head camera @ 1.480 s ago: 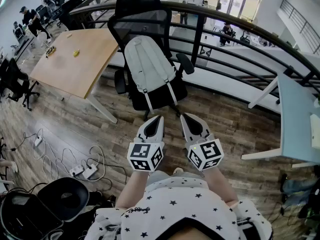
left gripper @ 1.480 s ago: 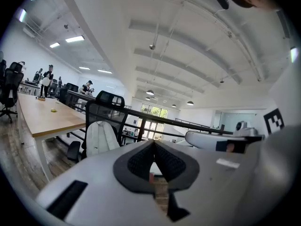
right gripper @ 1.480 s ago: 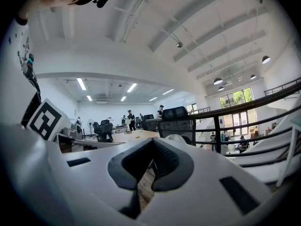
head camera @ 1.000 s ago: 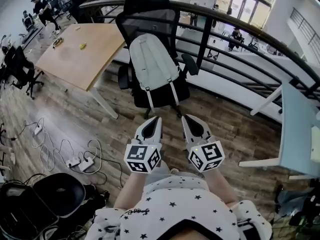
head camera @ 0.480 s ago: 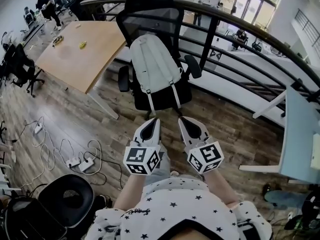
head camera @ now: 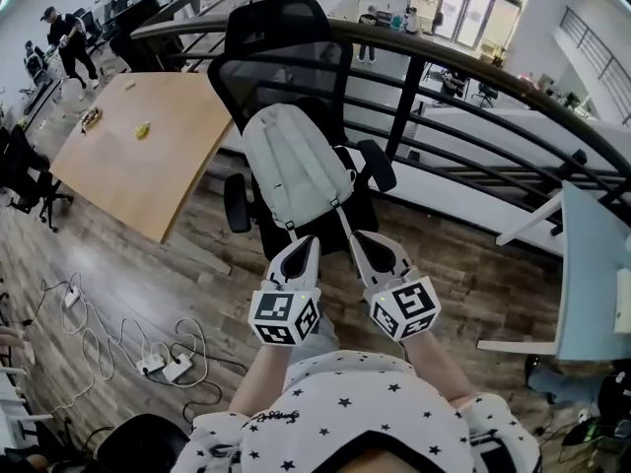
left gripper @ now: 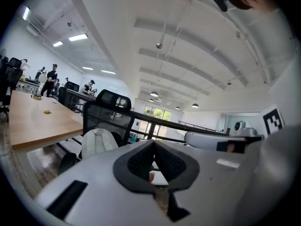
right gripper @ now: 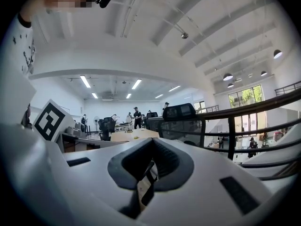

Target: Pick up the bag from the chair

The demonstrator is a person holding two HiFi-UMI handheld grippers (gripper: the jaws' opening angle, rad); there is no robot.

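Your left gripper (head camera: 307, 241) and right gripper (head camera: 361, 236) sit side by side in front of you, both pointing at the chair (head camera: 284, 75). Their marker cubes face up toward your head.

In the left gripper view, the left gripper's (left gripper: 154, 143) fingers are closed tip to tip with nothing between them. In the right gripper view, the right gripper's (right gripper: 151, 141) fingers are also pressed together and empty.

The bag (head camera: 292, 164), a pale grey-green backpack, stands upright on the seat of the black office chair. It leans against the mesh backrest with its strap side toward you. Its two straps hang down over the front of the seat, and in the head view their ends come close to your fingertips. The left gripper view shows the bag (left gripper: 97, 143) ahead and to the left of the fingers, not touching them.

A wooden bench (head camera: 143, 151) stands to the left of the chair, and a dark railing (head camera: 463, 72) curves behind it. Cables and power strips (head camera: 163, 363) lie on the wooden floor (head camera: 463, 264) to your left. The edge of a pale desk (head camera: 592, 254) shows on the right.
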